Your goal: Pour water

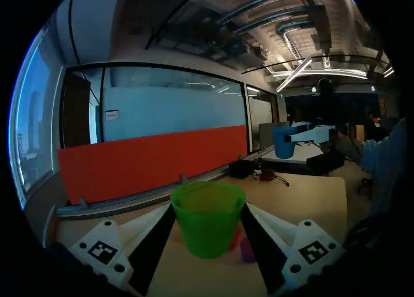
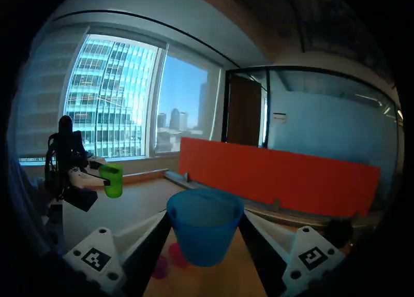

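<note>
The left gripper's (image 1: pixel 208 209) jaws stand narrow, both fingers (image 1: pixel 155 229) pressed against the sides of the green cup (image 1: pixel 208 222). The cup is upright, mouth up, and held clear of the table (image 1: pixel 305 193). What is inside it cannot be told from this angle. Just under and behind its base, a pink piece (image 1: pixel 236 239) and a purple piece (image 1: pixel 247 250) lie side by side on the tabletop. Further out, an orange panel (image 1: pixel 155 162) runs along the table's far edge, and dark gear (image 1: pixel 240 167) with a small red item (image 1: pixel 266 174) sits by that edge toward the far right corner.

The right gripper's (image 2: pixel 205 214) jaws are likewise narrow, both fingers (image 2: pixel 264 240) bearing on the blue cup (image 2: pixel 205 229). This cup is also upright, lifted off the table, and its contents are not visible. Two pink pieces (image 2: pixel 178 255) lie on the wood just below it.

Each gripper shows small in the other's view. In the left gripper view the right gripper holds the blue cup (image 1: pixel 283 142) up in the air past the table's far right corner. In the right gripper view the left gripper carries the green cup (image 2: pixel 112 180) above the table's left edge, in front of the window (image 2: pixel 124 105). The two cups are well apart.
</note>
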